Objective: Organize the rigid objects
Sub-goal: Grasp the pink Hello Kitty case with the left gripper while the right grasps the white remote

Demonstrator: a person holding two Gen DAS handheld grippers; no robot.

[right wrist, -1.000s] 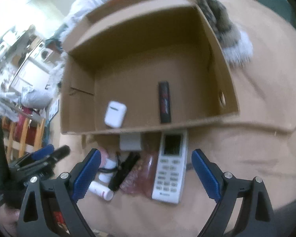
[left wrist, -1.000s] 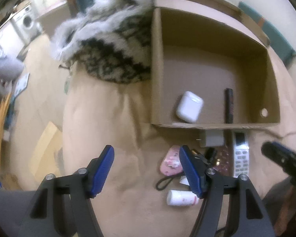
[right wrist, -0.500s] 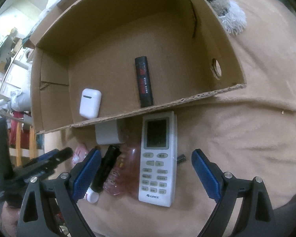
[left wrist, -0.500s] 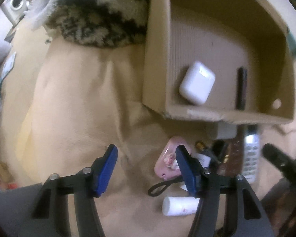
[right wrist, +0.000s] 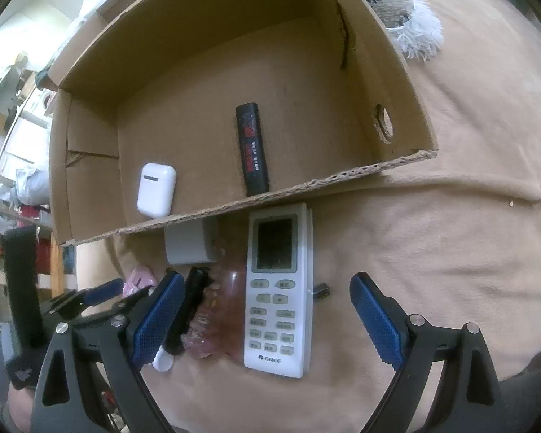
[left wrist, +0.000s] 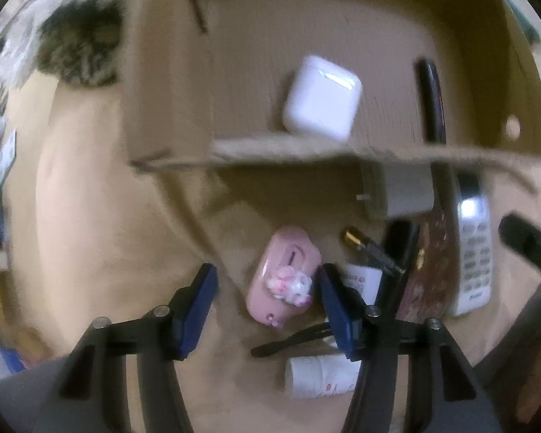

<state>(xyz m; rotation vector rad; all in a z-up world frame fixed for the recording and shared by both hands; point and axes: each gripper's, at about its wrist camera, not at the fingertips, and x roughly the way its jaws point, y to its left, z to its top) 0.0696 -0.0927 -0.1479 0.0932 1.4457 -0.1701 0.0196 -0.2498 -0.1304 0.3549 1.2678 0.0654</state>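
Observation:
A cardboard box (right wrist: pixel 407 83) lies open on a tan blanket and holds a white earbud case (right wrist: pixel 156 190) and a black stick (right wrist: pixel 251 148). In front of it lie a white remote (right wrist: pixel 277 303), a grey block (right wrist: pixel 191 241), a reddish clear case (right wrist: pixel 216 321), a black tube (right wrist: pixel 187 310) and a pink case (left wrist: pixel 283 279). My left gripper (left wrist: pixel 267 305) is open and low, with the pink case between its fingers. My right gripper (right wrist: pixel 265 319) is open, straddling the remote just above it.
A white bottle (left wrist: pixel 321 377) and a black strap (left wrist: pixel 292 339) lie near my left gripper. A furry black-and-white throw (left wrist: pixel 75 43) lies left of the box; its fringe (right wrist: pixel 418 36) shows behind it in the right wrist view. Furniture stands beyond the blanket's left edge.
Both grippers have moved forward and down toward the items in front of the box. The left one now has the pink case between its fingers; the right one is over the remote.

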